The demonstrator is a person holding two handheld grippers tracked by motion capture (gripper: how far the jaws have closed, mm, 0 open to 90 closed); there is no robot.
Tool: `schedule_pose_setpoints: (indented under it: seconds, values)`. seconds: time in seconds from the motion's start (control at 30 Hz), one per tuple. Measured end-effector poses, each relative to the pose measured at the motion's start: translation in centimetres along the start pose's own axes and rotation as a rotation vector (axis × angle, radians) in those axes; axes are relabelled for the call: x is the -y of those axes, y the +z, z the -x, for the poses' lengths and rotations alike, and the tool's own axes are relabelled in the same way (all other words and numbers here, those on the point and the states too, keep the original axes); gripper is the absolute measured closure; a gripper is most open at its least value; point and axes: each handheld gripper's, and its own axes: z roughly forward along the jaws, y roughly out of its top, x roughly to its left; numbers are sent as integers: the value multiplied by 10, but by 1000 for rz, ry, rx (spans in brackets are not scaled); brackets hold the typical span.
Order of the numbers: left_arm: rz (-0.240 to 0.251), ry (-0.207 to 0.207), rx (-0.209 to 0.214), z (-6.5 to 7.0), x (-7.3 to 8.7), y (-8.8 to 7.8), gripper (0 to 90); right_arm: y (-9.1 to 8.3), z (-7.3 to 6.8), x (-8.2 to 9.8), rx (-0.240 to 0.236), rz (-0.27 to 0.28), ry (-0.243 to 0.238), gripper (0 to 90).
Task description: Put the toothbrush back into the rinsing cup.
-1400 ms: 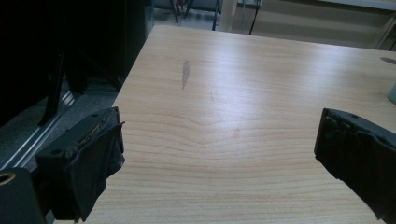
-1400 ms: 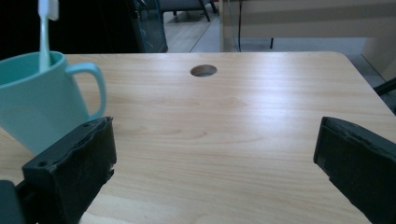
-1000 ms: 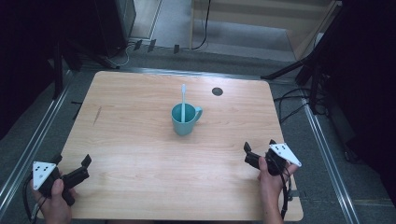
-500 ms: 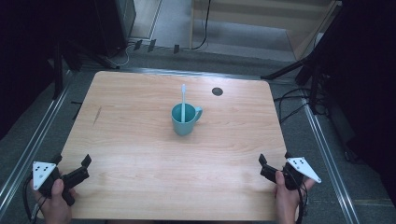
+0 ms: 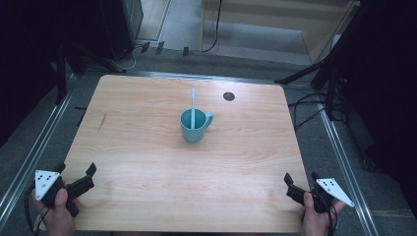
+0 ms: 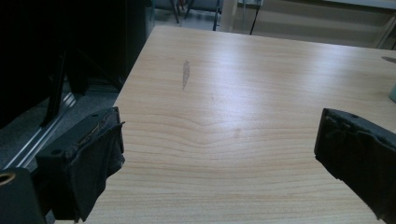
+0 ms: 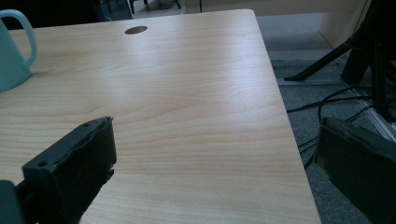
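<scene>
**Teal mug mid-counter, both claws apart at near corners**

Teal ceramic mug with a pale blue spoon-like stick standing in it sits at the middle of the light wooden counter, handle toward the right. Well apart from both claws.

Near edge: left claw at the near-left corner, held in a hand, jaws spread wide, nothing between them. Grey three-cornered plate on top. Left gripper view: both black jaws far apart over bare wood, a dark scuff mark on the counter ahead.

Right claw at the near-right corner, held in the other hand, jaws also apart, empty. Right gripper view: left jaw over the counter, right jaw past the counter's edge, above grey floor and black cables. Mug handle at the upper left of that view.

Farther: small dark round hole in the counter beyond the mug, near the far edge. Behind the counter, grey floor and dark stand legs.
</scene>
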Motion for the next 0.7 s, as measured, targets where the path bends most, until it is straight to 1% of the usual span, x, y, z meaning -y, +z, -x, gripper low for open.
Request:
schedule_pose_setpoints:
  seconds: [0.1,0.2,0.33,0.4,0.53,0.6,0.7]
  values:
    - [-1,10,-2,1,0,0,14,1,2,6,-2,4,13,0]
    - [0,12,-2,1,0,0,14,1,2,7,2,13,18,0]
    - [-2,13,-1,1,0,0,14,0,3,8,-5,32,30,0]
    - [-5,14,-1,2,0,0,14,-1,3,8,-4,37,45,0]
    - [-6,15,0,1,0,0,14,-1,2,8,-2,39,33,0]
    - [-6,15,-1,1,0,0,14,0,-1,8,0,30,14,0]
    - [-6,15,-1,1,0,0,14,0,-2,8,5,27,10,0]
